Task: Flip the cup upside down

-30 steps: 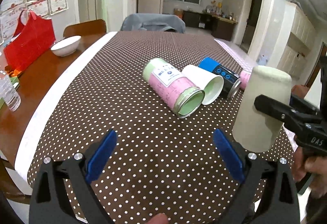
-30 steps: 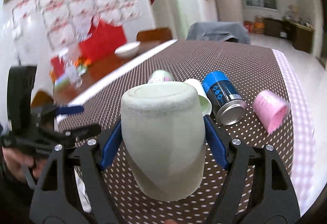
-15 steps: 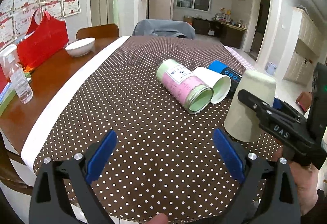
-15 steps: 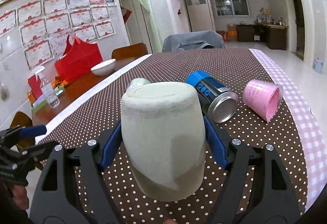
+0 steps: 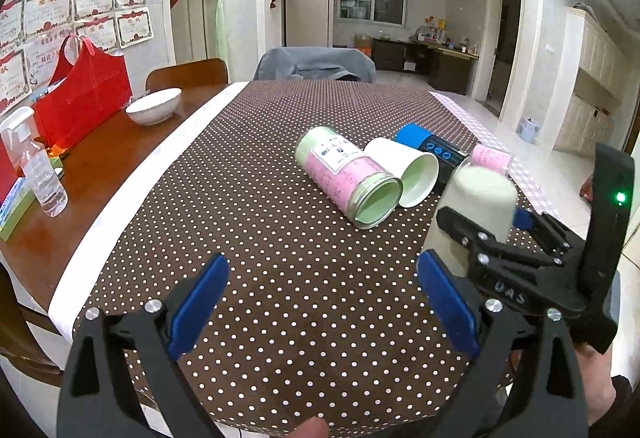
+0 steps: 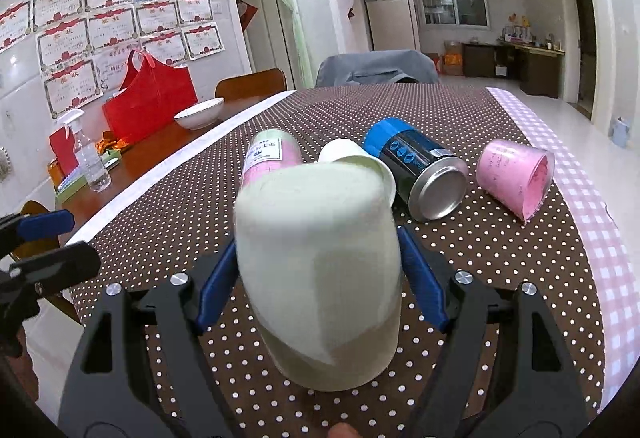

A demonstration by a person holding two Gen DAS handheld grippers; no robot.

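The right gripper (image 6: 320, 290) is clamped on a pale green cup (image 6: 320, 270), one blue pad pressing each side. The cup is upside down, its closed base on top and its mouth facing the dotted cloth of the worktop (image 6: 500, 238), near that edge (whether the rim touches the cloth cannot be told). In the left wrist view the same cup (image 5: 476, 206) shows at the right, with the right gripper's black frame (image 5: 520, 262) around it. The left gripper (image 5: 322, 306) hovers over the cloth with its fingers spread wide and nothing between them.

Farther along the worktop lie four containers on their sides in a loose row: a pink-and-green tin (image 5: 348, 178), a white paper cup (image 5: 404, 174) just beside it, a blue-and-black can (image 6: 416, 166) and a pink cup (image 6: 516, 174), apart from the can. Beyond the cloth, on bare wood to the left, stand a spray bottle (image 5: 34, 166), a red bag (image 5: 84, 94) and a white bowl (image 5: 154, 106).
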